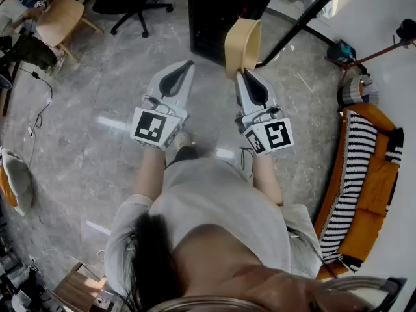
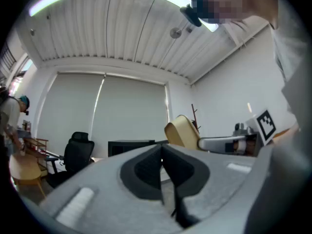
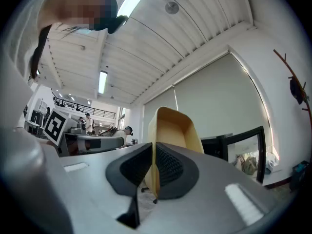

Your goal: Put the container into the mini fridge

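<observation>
The container (image 1: 243, 44) has a smooth, matt tan wall, plastic by appearance and thin at the rim. The left claw (image 2: 162, 152) and right claw (image 3: 153, 150) have matt light-grey plastic shells with a faintly grainy finish, and black pads (image 3: 168, 167) with a ribbed, rubbery texture. The floor (image 1: 97, 96) is polished grey marbled stone or tile, glossy with reflections; the sofa (image 1: 380, 194) is orange cloth under a black-and-white striped knit throw (image 1: 356, 148); the chair (image 1: 62, 18) has a pale wooden seat.

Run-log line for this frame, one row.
phase: carry | right gripper: shut on container wall | left gripper: shut, empty | mini fridge: ahead, container not yet inside
</observation>
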Demonstrator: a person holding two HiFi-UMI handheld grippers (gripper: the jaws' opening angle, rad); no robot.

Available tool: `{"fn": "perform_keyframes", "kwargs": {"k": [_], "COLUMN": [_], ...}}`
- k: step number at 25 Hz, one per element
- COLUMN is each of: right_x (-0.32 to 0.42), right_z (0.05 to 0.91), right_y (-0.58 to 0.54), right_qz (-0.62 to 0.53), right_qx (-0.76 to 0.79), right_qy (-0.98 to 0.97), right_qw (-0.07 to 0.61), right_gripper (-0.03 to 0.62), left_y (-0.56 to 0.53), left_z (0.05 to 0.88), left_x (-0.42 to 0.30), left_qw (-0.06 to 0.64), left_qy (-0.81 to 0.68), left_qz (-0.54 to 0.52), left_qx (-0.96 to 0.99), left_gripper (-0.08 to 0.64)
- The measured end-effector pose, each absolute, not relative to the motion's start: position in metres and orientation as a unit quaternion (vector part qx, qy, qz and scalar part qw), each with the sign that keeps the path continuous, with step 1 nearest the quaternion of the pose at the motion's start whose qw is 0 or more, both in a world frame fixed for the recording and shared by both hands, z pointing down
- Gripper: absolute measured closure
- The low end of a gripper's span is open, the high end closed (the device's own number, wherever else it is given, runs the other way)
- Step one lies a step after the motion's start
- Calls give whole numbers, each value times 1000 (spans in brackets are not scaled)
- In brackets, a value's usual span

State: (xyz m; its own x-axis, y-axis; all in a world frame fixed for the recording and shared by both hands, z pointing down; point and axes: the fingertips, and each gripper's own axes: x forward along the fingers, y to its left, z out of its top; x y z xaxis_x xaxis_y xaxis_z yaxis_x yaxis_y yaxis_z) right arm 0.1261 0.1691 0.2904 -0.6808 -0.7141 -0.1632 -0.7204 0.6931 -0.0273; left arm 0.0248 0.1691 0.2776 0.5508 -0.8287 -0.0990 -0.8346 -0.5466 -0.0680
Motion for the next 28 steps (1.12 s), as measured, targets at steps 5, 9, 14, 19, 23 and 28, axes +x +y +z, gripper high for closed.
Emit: {"fn": "perform_keyframes", "kwargs": {"k": [5,9,14,19,23,28], "right_x": [123,116,105,92,82,63], "right_z": [287,285,286,288,287,286], "right_y": [168,165,157,143,126,102], "right_qz": [22,22,22,15,4,2], "right_qx": [-390,-391,-392,-396,-405,-418], "right_qy": [917,917,916,914,909,903], "right_qw": [83,83,81,88,100,102], "right_gripper": [574,574,574,572,574,574], "left_y": [168,164,155,139,122,96], "left_z": [276,273,273,274,272,267], "left_x": [23,18,7,-5,-18,-40], "left_qw": [53,57,57,57,62,60], "left_qy": [471,470,467,459,452,444], "left_qz": [31,27,29,29,32,36], "left_qx": [-880,-881,-882,-886,-889,-893], "left_gripper": [558,558,558,558,558,558]}}
